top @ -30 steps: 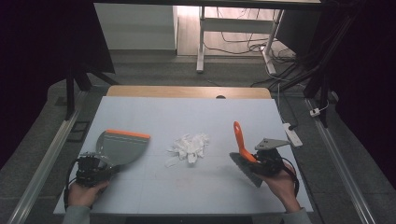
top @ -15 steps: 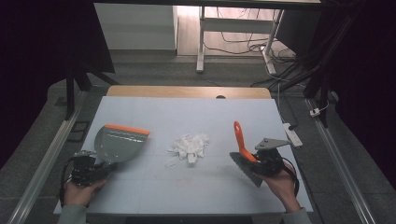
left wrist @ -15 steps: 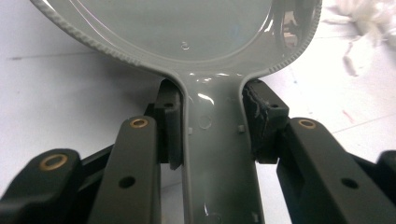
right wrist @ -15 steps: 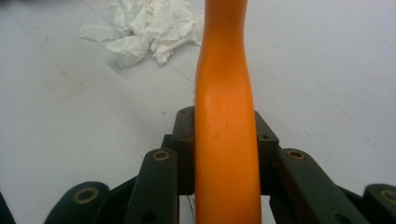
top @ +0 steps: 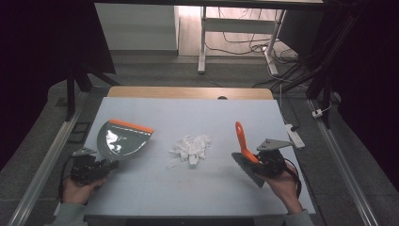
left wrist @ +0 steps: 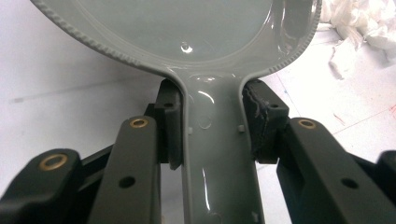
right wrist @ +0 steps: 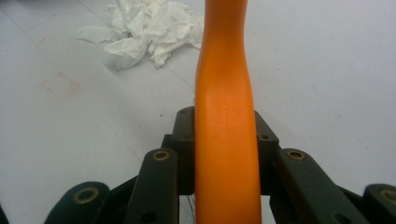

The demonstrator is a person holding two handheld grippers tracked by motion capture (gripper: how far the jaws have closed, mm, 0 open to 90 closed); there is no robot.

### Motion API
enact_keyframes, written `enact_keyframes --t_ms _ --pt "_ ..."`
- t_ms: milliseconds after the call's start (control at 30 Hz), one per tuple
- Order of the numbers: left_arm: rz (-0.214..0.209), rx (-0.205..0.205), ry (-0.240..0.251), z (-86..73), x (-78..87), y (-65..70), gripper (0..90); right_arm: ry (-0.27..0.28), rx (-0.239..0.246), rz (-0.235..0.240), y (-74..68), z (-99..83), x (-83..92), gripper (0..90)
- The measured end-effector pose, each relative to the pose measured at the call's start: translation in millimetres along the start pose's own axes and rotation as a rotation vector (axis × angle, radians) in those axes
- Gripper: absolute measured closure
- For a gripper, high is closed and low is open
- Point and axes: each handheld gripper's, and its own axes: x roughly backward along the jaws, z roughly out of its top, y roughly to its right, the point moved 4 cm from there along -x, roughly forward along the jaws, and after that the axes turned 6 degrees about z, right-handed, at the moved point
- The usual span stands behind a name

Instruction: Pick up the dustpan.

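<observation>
Left side: my left gripper [top: 106,165] sits near the table's front-left corner, hand [top: 77,188] behind it. Jaws clamped on the grey handle of the dustpan [top: 123,139]; in the left gripper view the pads [left wrist: 170,123] press both sides of the handle neck, dustpan [left wrist: 187,32] pan spreading out just past them. Pan lies on the light table [top: 188,113], orange lip [top: 131,125] at its far edge, open side facing away from me and a bit toward centre.

Centre: pile of crumpled white tissue [top: 190,149] on the table, between dustpan and brush, apart from both. Same tissue [left wrist: 364,23] shows at top right of the left gripper view and tissue [right wrist: 149,28] at top left of the right gripper view.

Right side: my right gripper [top: 256,162] near the front-right edge, hand [top: 282,183] behind it. Jaws closed on the orange handle of the hand brush [top: 242,141]; right gripper view shows the brush handle [right wrist: 226,116] pinched between the jaws and running forward and up. Handle tip points away from me, dark bristle head [top: 247,168] low, by the table; cannot tell if bristles touch. White power strip [top: 294,135] lies at the table's right edge, beyond the gripper.
</observation>
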Motion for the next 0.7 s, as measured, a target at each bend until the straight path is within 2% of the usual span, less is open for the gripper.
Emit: enact_keyframes --t_ms 233,533,700 --pt "-0.045 -0.048 0.006 6.8 -4.7 -0.5 62.0 0.025 -0.023 0.004 4.2 2.6 4.6 70.4" --pt "-0.115 -0.163 0.047 12.2 9.2 18.0 62.0 0.027 -0.027 0.015 3.6 1.5 3.1 70.4" --pt "-0.154 -0.218 0.050 12.8 13.3 27.3 62.0 0.025 -0.027 0.017 2.5 1.4 2.4 70.4"
